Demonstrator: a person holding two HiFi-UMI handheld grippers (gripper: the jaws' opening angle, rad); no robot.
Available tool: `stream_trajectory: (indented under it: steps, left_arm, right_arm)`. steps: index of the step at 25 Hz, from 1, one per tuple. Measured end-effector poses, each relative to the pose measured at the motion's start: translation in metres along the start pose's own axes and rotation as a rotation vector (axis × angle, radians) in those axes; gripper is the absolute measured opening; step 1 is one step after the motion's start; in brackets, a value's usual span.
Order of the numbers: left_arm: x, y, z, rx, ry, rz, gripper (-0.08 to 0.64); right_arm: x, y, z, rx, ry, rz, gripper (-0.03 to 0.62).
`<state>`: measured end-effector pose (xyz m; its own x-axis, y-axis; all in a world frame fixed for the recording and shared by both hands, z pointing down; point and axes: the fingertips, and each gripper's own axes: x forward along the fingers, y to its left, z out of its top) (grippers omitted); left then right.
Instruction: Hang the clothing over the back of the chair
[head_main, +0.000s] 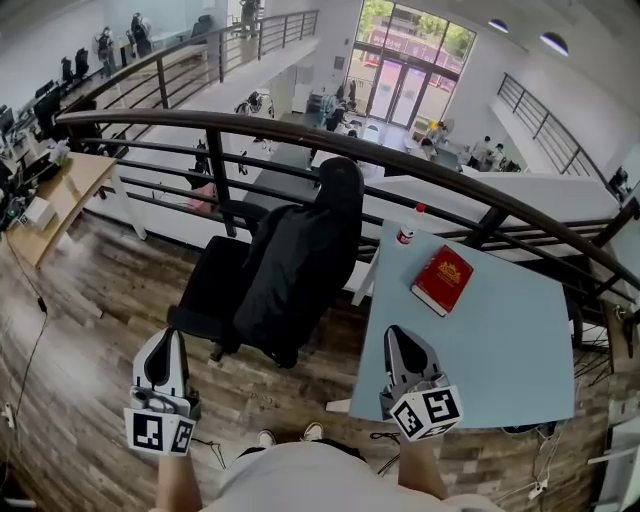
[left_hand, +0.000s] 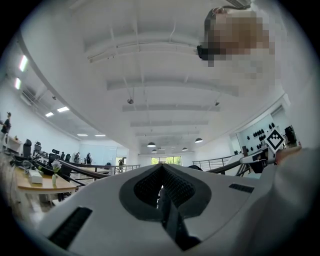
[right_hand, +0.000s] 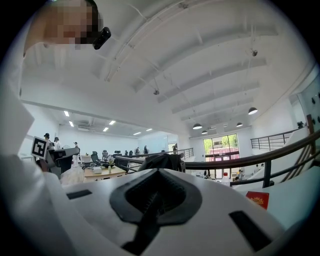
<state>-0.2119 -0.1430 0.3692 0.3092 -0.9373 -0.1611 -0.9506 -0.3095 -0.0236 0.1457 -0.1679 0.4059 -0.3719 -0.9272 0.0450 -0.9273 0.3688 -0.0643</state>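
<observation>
A black garment (head_main: 300, 270) lies draped over the back of a black office chair (head_main: 212, 288) in the middle of the head view, hanging down both sides of the backrest. My left gripper (head_main: 165, 345) is at the lower left, a little short of the chair's seat, jaws shut with nothing in them. Over the near edge of the table, my right gripper (head_main: 397, 335) is also shut and empty. In the left gripper view the gripper (left_hand: 161, 167) points slightly upward at the ceiling. In the right gripper view the gripper (right_hand: 159, 172) points level at the garment-topped chair (right_hand: 161, 161).
A light blue table (head_main: 500, 345) to the right of the chair holds a red book (head_main: 443, 279) and a red-capped bottle (head_main: 407, 231). A dark curved railing (head_main: 300, 140) runs just behind chair and table. At the far left stands a wooden desk (head_main: 60, 195).
</observation>
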Motion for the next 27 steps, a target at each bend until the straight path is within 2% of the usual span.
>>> stream_trajectory:
  steps: [5, 16, 27]
  left_arm:
    - [-0.002, 0.007, 0.002, -0.002, -0.009, 0.017, 0.023]
    - [0.002, 0.015, 0.006, 0.001, -0.015, 0.010, 0.023]
    - [0.011, 0.009, 0.007, -0.009, -0.006, -0.035, 0.023]
  right_arm:
    - [0.009, 0.013, 0.008, -0.059, -0.015, 0.033, 0.017]
    - [0.021, 0.022, 0.018, -0.065, -0.036, 0.040, 0.017]
    - [0.027, 0.031, 0.025, -0.080, -0.032, 0.058, 0.017]
